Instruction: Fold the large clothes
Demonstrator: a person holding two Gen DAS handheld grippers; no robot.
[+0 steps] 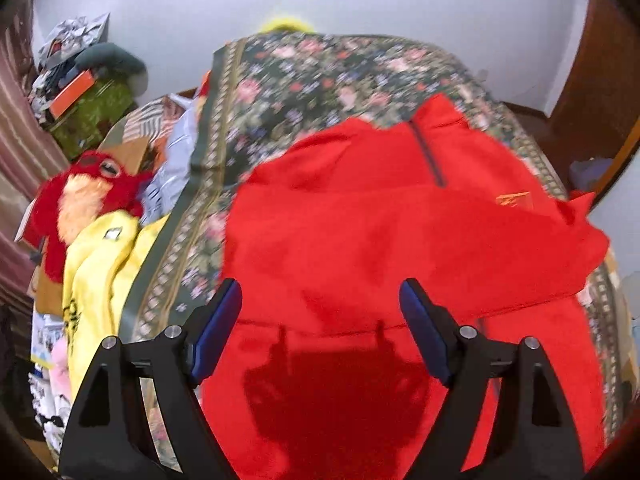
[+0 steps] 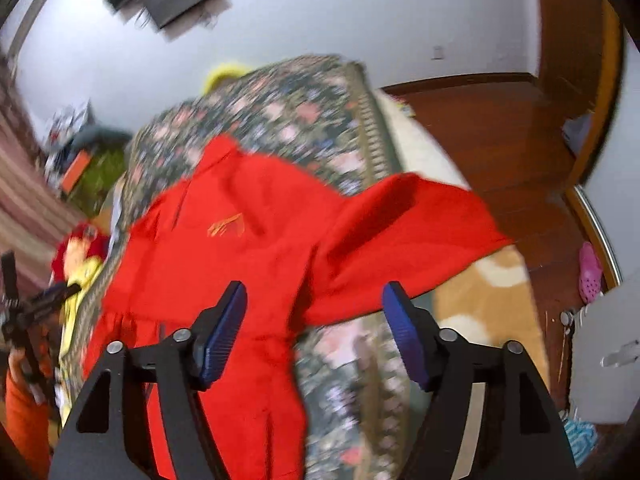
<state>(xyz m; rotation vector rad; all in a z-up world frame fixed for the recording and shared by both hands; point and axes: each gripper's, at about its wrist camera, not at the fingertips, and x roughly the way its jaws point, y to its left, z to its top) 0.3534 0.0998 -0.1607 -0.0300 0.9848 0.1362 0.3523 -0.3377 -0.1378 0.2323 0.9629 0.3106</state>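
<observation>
Jacket [image 1: 400, 232], red, lies spread on the floral bedspread [image 1: 304, 76], one sleeve [image 2: 416, 216] reaching past the bedspread's right edge. Left gripper [image 1: 320, 300] hangs above the jacket, fingers released, nothing between them. Right gripper [image 2: 314, 300] likewise, spread and empty.

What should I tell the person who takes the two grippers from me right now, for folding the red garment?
Left gripper: fingers open, holding nothing, above the red garment.
Right gripper: fingers open, nothing between them.
The garment lies spread on the floral bedspread, zip side up; one sleeve hangs past the bed's edge.
Done: laid out.
Left: bring the sleeves in, then fold the body.
</observation>
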